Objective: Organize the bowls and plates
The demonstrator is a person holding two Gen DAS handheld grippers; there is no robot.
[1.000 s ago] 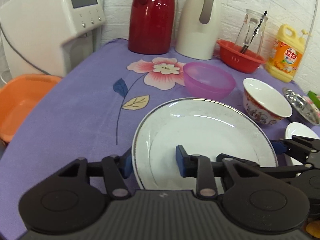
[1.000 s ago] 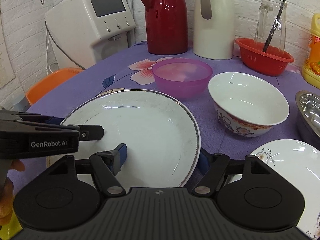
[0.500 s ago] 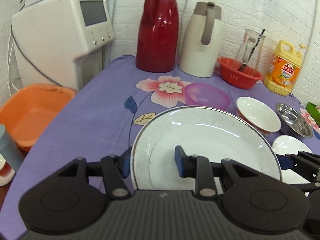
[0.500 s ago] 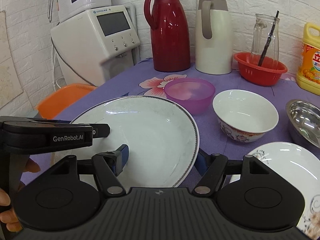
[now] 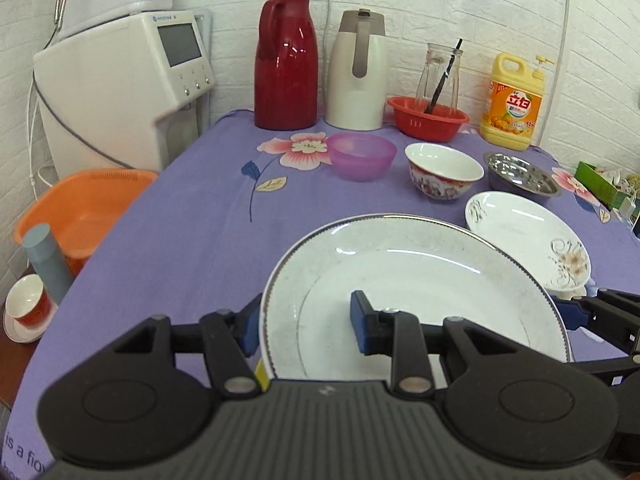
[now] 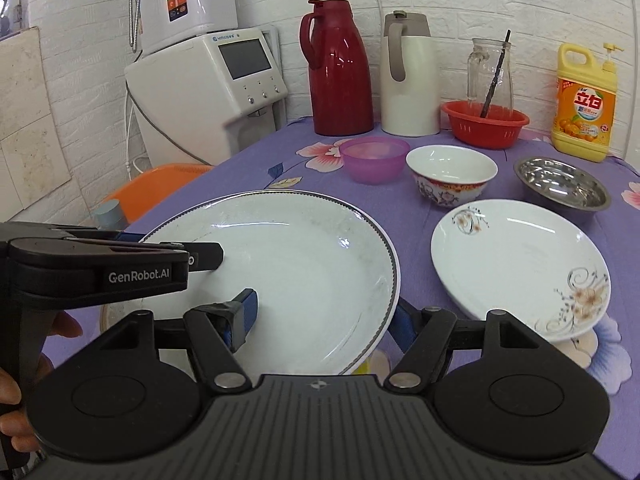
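A large white plate with a dark rim hangs tilted above the purple tablecloth, held from both sides. My left gripper is shut on its left rim, one pad inside the well and one under the edge. My right gripper is shut on the right rim of the same plate. Beyond it lie a smaller flower-patterned plate, a purple bowl, a white patterned bowl and a steel bowl.
Along the back wall stand a red flask, a white flask, a red basket with a glass jar, and a yellow detergent bottle. A water dispenser and an orange basin are left of the table.
Both grippers have drawn back from the bowls with the large plate between them and risen a little. The small plate and the steel bowl have come fully into view.
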